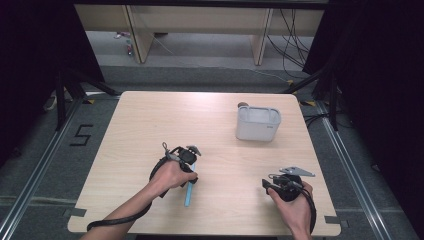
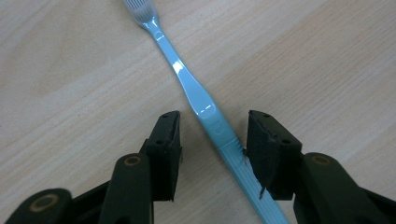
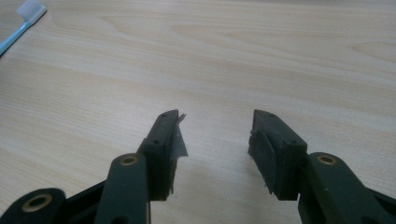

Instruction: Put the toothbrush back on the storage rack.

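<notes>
A light blue toothbrush [image 2: 201,95] with white bristles lies flat on the wooden table [image 1: 220,135]. In the high view the toothbrush [image 1: 189,194] pokes out from under the left hand. My left gripper [image 2: 212,123] is open, low over the table, with its jaws on either side of the handle; the ribbed part lies close against the right jaw. My left gripper [image 1: 192,180] points toward the person. My right gripper [image 3: 215,122] is open with nothing between its jaws, held near the front right of the table [image 1: 266,184]. The brush head [image 3: 30,11] sits far off at its upper left.
A white rectangular container [image 1: 257,124] stands at the back right of the table, with a small dark object [image 1: 243,105] just behind it. Beyond the table's far edge are black stand legs and cables on the floor.
</notes>
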Action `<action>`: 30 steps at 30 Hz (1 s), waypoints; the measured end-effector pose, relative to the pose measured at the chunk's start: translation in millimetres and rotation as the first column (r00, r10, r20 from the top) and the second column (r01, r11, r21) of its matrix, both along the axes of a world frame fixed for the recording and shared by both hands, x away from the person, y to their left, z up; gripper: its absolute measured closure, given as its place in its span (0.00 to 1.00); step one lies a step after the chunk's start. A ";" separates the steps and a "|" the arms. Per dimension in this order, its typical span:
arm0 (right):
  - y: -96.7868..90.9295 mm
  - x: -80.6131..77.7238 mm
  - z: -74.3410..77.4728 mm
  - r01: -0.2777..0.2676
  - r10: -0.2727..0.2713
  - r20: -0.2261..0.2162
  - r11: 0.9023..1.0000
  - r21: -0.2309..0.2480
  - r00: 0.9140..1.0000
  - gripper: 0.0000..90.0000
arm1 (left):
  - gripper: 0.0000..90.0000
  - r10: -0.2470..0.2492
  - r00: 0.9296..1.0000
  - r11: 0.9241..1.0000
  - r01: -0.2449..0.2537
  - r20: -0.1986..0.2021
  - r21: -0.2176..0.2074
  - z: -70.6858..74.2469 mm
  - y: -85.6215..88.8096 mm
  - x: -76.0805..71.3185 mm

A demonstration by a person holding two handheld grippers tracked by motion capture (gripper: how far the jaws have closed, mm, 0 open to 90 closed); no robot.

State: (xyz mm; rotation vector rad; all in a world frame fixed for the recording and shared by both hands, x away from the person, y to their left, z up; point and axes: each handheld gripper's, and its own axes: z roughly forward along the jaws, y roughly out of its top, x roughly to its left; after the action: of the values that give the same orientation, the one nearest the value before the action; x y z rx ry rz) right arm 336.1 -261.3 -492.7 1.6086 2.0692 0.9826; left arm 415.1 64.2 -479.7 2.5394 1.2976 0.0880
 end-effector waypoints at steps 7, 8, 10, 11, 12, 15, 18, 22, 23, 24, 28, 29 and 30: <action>4.5 -2.3 -0.5 0.021 -0.019 -0.047 0.999 0.042 0.999 0.59 | 0.66 -0.050 0.999 0.999 0.050 0.004 0.022 0.4 1.3 1.6; 2.4 -1.4 -0.5 0.002 -0.001 -0.026 1.000 0.017 1.000 0.59 | 0.67 -0.050 0.999 0.998 0.050 0.002 0.023 0.6 1.8 1.7; 1.7 -1.1 -0.8 -0.012 0.012 -0.018 1.000 0.015 1.000 0.58 | 0.68 -0.038 0.999 0.999 0.038 -0.006 0.019 1.0 1.7 1.0; 1.6 -0.5 -1.3 -0.014 0.014 -0.016 1.000 0.008 1.000 0.58 | 0.69 -0.040 0.999 0.999 0.040 -0.005 0.022 0.9 2.0 1.0; 2.6 -0.6 -1.4 -0.015 0.015 -0.019 1.000 0.020 1.000 0.58 | 0.69 -0.043 0.999 0.999 0.043 -0.003 0.024 0.4 2.1 0.8; 2.5 -1.0 -1.9 -0.030 0.030 -0.021 0.999 0.023 0.999 0.58 | 0.72 -0.074 0.997 0.996 0.074 -0.002 0.043 0.7 3.2 1.6; 3.0 -0.7 -2.5 -0.028 0.029 -0.024 0.999 0.023 0.999 0.58 | 0.74 -0.085 0.996 0.995 0.085 0.002 0.052 0.5 4.0 1.7; 3.6 -1.5 -1.4 -0.023 0.024 -0.026 0.999 0.028 0.999 0.58 | 0.77 -0.099 0.995 0.993 0.099 0.003 0.071 0.7 5.3 2.4; 3.5 -1.7 -1.1 -0.023 0.024 -0.026 0.999 0.028 0.999 0.58 | 0.78 -0.103 0.995 0.992 0.102 0.010 0.074 0.2 5.4 2.2; 3.6 -1.8 -0.8 -0.021 0.022 -0.026 0.999 0.027 0.999 0.58 | 0.79 -0.105 0.994 0.992 0.104 0.017 0.072 -0.2 5.3 1.8; 4.0 -2.1 -0.9 -0.019 0.019 -0.023 1.000 0.013 1.000 0.58 | 0.82 -0.145 0.989 0.985 0.143 0.018 0.092 0.7 4.6 0.7; 4.0 -2.1 -0.9 -0.019 0.019 -0.023 1.000 0.013 1.000 0.58 | 0.83 -0.145 0.989 0.985 0.143 0.018 0.092 0.7 4.6 0.7; 6.6 -3.0 -2.1 -0.001 0.003 -0.034 0.999 0.048 0.999 0.58 | 0.84 -0.156 0.988 0.983 0.154 0.011 0.099 1.0 5.0 1.1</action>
State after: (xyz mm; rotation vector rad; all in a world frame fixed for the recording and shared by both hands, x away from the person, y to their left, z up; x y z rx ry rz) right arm 333.1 -254.6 -494.7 1.6580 2.0854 1.0194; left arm 416.2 69.2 -478.7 2.7059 1.1093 0.1460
